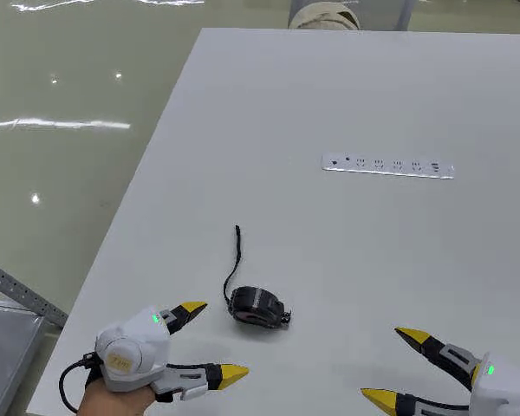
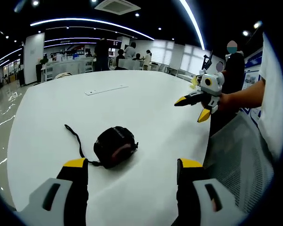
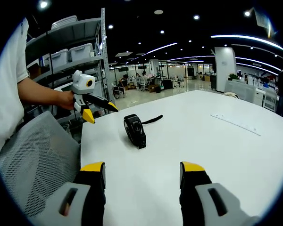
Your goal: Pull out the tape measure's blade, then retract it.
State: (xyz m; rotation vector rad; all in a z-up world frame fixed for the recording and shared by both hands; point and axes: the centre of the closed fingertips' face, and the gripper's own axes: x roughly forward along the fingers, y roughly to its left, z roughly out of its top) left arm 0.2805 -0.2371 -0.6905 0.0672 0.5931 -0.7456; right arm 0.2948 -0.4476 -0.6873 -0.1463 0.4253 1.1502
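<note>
Tape measure [image 1: 258, 308] lies on our counter [image 1: 347, 243], blade wound in, between our left tool [image 1: 215, 340] and right tool [image 1: 392, 366]. Both are spread wide and empty, flanking it for a two-sided grab, we judge.

No legible text: tape measure [image 1: 258, 307], power strip [image 1: 387, 165] markings too small.

Body of right tongs [image 1: 386, 364] beyond the lower-right corner.
</note>
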